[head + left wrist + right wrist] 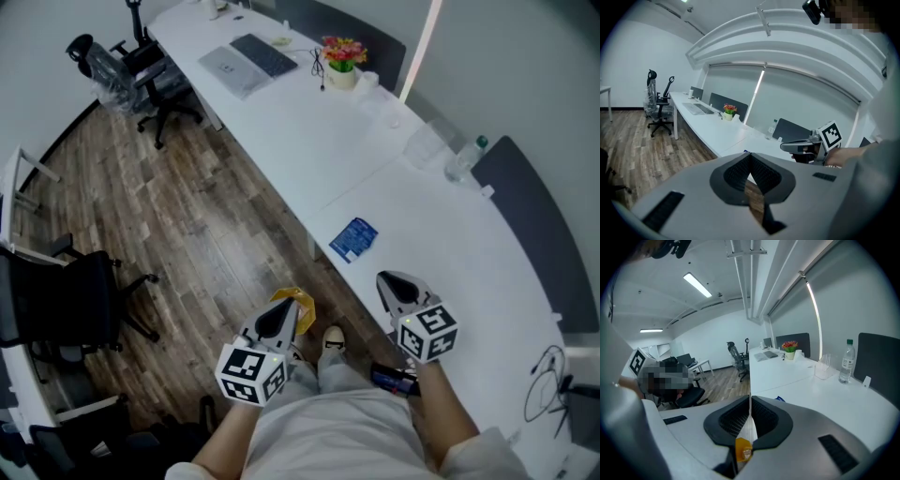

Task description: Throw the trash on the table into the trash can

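Note:
A blue packet (353, 238) lies flat on the white table (441, 253) near its front edge. My right gripper (387, 279) hovers over the table just short of the packet, jaws shut, nothing seen at the tips. In the right gripper view a sliver of the blue packet (780, 399) shows just past the right gripper (750, 401). My left gripper (284, 309) is shut over the wooden floor, left of the table edge. It partly hides a yellow object (304, 317) on the floor. The left gripper view looks past the left gripper (751, 157) to the right gripper (783, 146).
Farther along the table are a laptop and keyboard (248, 58), a flower pot (342, 64), a clear container (424, 145) and a water bottle (465, 157). Cables (547, 380) lie at the right. Office chairs (131, 67) (58, 305) stand on the wooden floor.

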`<state>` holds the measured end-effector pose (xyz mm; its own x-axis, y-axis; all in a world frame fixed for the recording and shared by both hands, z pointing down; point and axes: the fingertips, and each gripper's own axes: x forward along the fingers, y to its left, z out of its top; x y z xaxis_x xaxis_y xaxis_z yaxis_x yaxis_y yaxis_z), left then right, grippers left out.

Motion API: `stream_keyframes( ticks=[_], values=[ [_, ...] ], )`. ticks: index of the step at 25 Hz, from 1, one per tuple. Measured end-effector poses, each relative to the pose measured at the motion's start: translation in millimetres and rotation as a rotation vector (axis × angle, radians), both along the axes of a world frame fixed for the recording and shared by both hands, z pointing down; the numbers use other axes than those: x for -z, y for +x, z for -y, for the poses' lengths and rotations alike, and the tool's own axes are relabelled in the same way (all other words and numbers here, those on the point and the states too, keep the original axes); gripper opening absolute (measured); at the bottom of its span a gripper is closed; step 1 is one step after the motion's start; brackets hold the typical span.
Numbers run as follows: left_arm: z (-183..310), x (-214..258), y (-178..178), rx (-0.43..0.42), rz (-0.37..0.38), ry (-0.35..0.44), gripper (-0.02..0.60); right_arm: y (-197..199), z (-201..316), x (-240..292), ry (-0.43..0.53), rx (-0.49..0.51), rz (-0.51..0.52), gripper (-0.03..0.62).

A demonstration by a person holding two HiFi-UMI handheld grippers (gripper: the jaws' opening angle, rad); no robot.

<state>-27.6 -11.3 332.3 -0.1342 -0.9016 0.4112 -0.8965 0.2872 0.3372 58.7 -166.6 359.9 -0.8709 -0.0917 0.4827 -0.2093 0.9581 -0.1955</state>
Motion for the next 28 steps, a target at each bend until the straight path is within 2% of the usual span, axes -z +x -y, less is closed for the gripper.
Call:
stream_keyframes(
  ticks=[6, 7, 9, 11, 20, 28],
  values=[
    [24, -8, -6, -0.006, -0.003, -0.009, 0.000, -17, 35, -28, 0.027, -0.020, -0.055, 0.041],
    [27, -10, -7, -0.006, -0.005, -0.012, 0.002, -21, 39, -33, 0.028, -0.018, -0.061, 0.057],
    [31, -14, -11, -0.002, -0.011, -0.019, 0.001, -28, 46, -44, 0.031, -0.011, -0.077, 0.141],
    [34, -20, -15, 0.004, -0.018, -0.028, 0.000, -35, 51, -56, 0.033, 0.002, -0.091, 0.181],
    [47, -54, -25, 0.021, -0.058, -0.080, 0.001, -70, 71, -117, 0.052, 0.097, -0.199, 0.292],
    [48, -71, -26, 0.011, -0.087, -0.126, 0.002, -88, 89, -149, 0.055, 0.114, -0.267, 0.324]
  ],
)
